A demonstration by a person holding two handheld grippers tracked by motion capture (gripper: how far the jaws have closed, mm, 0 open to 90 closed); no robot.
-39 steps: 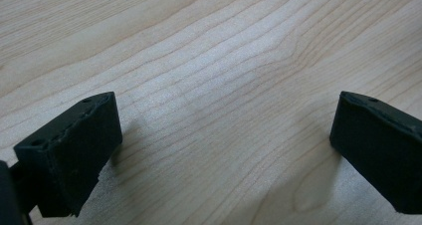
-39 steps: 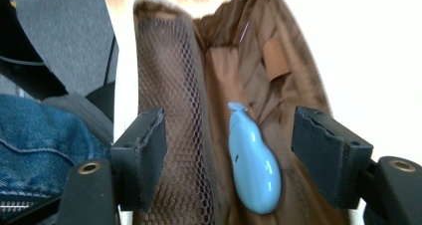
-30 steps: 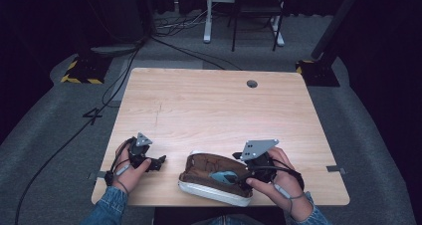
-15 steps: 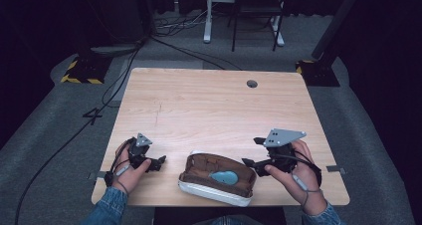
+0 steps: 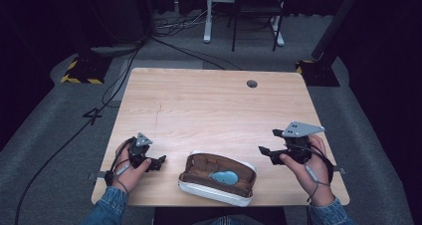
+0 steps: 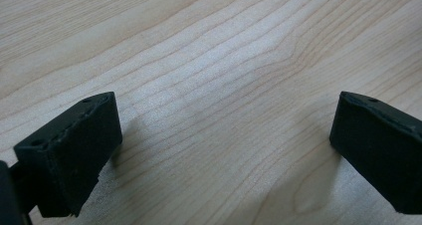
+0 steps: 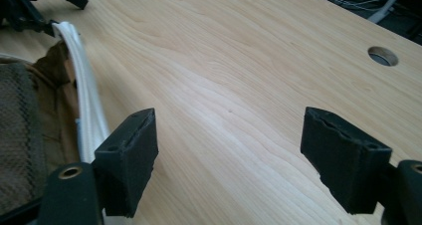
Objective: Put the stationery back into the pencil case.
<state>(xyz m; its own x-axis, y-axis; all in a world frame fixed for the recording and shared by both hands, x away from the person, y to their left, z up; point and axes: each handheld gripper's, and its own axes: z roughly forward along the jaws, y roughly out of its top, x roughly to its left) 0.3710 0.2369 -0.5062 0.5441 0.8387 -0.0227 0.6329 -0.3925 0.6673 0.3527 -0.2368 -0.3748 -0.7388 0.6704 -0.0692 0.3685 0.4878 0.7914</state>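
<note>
An open white case (image 5: 217, 177) with a brown lining lies near the table's front edge, a light blue object (image 5: 224, 176) resting inside it. My left gripper (image 5: 160, 162) sits low on the wood to the left of the case, open, with bare table between its jaws (image 6: 224, 150). My right gripper (image 5: 265, 151) is held to the right of the case, open and empty (image 7: 229, 145). In the right gripper view the case's white rim (image 7: 87, 113) and brown mesh lining (image 7: 22, 130) lie at the left, beside the left jaw.
The light wooden table (image 5: 209, 110) has a round cable hole (image 5: 252, 83) at the back right. Dark floor with cables (image 5: 124, 60) and a desk frame (image 5: 244, 16) lie beyond the table.
My right gripper has drawn back to the right, away from the case, leaving the light blue object inside it. The left gripper has stayed in place.
</note>
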